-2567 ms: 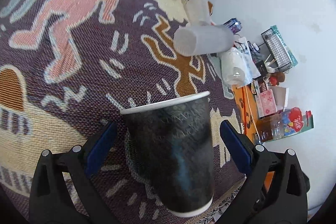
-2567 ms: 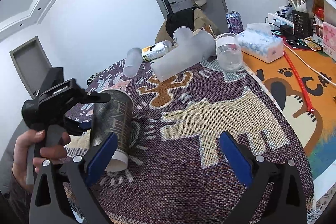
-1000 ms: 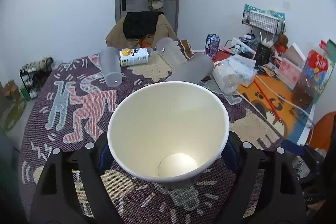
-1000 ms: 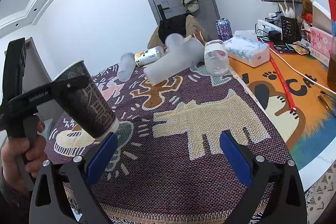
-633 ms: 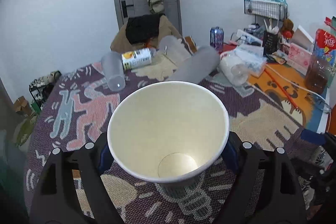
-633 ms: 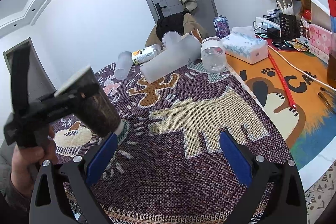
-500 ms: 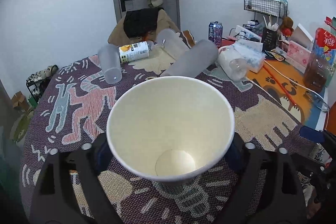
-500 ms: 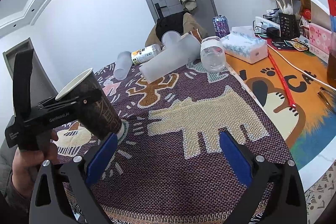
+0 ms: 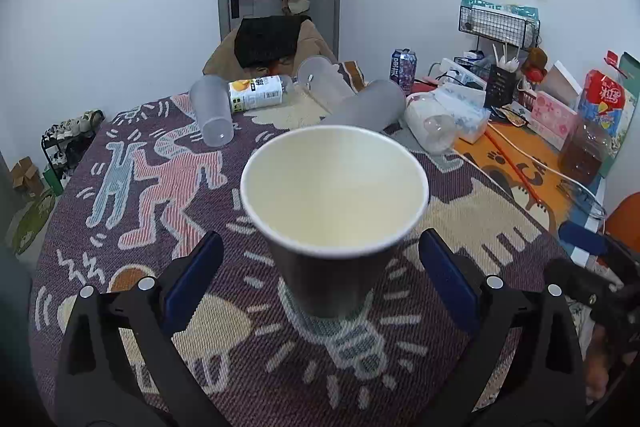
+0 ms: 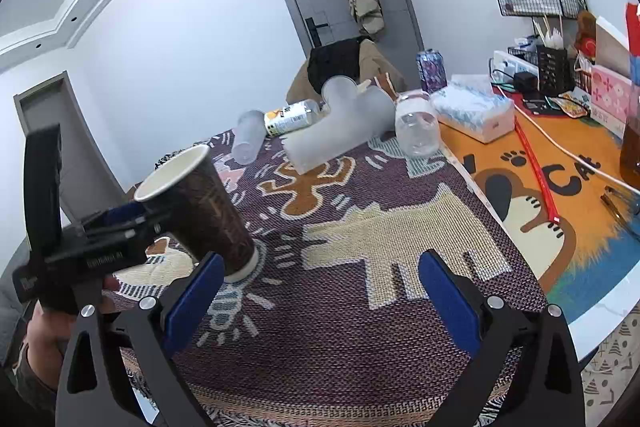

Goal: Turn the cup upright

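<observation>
The cup (image 9: 334, 211) now stands mouth up on the rug (image 9: 160, 187), so the flip looks done, with the left gripper (image 9: 320, 267) wide open around it, not touching, and the right gripper (image 10: 320, 287) wide open and empty.

"CAT" on orange mat (image 10: 572, 183) – (partly hidden)

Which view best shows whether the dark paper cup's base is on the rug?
The right wrist view: it shows the dark paper cup side-on, its base on the rug. The left wrist view looks into the cup's mouth, showing less of its base.
</observation>
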The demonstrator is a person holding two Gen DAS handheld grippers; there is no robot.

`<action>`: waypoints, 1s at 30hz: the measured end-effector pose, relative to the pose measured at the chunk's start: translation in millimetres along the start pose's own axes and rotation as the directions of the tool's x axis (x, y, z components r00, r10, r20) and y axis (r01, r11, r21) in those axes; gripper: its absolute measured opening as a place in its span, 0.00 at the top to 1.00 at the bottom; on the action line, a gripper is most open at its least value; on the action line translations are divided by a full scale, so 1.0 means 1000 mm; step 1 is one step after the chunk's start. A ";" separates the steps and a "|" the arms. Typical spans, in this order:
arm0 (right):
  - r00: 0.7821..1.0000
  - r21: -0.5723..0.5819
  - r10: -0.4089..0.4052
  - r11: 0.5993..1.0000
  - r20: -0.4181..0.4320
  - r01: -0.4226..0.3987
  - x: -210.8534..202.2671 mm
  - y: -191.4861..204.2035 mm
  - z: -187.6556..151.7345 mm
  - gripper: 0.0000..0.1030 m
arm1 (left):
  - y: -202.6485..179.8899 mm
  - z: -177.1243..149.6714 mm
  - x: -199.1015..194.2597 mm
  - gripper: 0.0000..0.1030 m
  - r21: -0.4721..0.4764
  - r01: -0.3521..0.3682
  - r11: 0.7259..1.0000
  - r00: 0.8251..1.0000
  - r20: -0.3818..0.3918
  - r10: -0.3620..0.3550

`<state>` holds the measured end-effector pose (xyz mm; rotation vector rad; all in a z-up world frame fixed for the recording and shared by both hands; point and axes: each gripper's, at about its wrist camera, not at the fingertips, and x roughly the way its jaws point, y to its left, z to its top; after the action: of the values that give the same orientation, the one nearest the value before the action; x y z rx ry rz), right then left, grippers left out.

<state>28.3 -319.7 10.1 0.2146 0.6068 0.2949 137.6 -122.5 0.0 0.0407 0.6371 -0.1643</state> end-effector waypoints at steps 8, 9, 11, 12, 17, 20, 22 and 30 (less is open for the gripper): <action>0.999 -0.032 0.026 0.999 0.021 -0.025 -0.013 0.019 0.002 0.07 | 0.018 -0.015 -0.035 0.06 -0.054 0.000 0.999 1.000 0.028 0.002; 0.999 -0.038 0.028 0.999 0.022 -0.027 -0.016 0.021 0.002 0.07 | 0.020 -0.015 -0.040 0.06 -0.059 0.000 0.998 0.999 0.037 0.003; 0.999 -0.048 0.031 0.998 0.025 -0.030 -0.020 0.025 0.003 0.07 | 0.023 -0.017 -0.052 0.06 -0.068 0.000 0.998 0.998 0.061 0.004; 0.999 -0.052 0.036 0.998 0.028 -0.035 -0.024 0.027 0.004 0.07 | 0.024 -0.017 -0.056 0.06 -0.068 -0.007 0.998 0.998 0.068 0.011; 0.999 -0.062 0.049 0.997 0.020 -0.048 -0.031 0.032 0.005 0.07 | 0.024 -0.017 -0.079 0.06 -0.074 -0.022 0.997 0.995 0.096 0.030; 0.998 -0.081 0.051 0.995 0.021 -0.049 -0.036 0.036 0.005 0.07 | 0.022 -0.018 -0.092 0.06 -0.069 -0.044 0.997 0.991 0.122 0.052; 0.998 -0.091 0.057 0.994 0.029 -0.054 -0.040 0.038 0.005 0.07 | 0.021 -0.018 -0.099 0.06 -0.071 -0.055 0.996 0.989 0.135 0.064; 0.996 -0.118 0.064 0.991 0.058 -0.057 -0.058 0.045 0.008 0.07 | 0.024 -0.021 -0.121 0.06 -0.106 -0.064 0.992 0.983 0.162 0.081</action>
<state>-22.0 -298.2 59.9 0.1297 0.5206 0.3797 33.8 -79.9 54.9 -0.0466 0.4758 -0.0640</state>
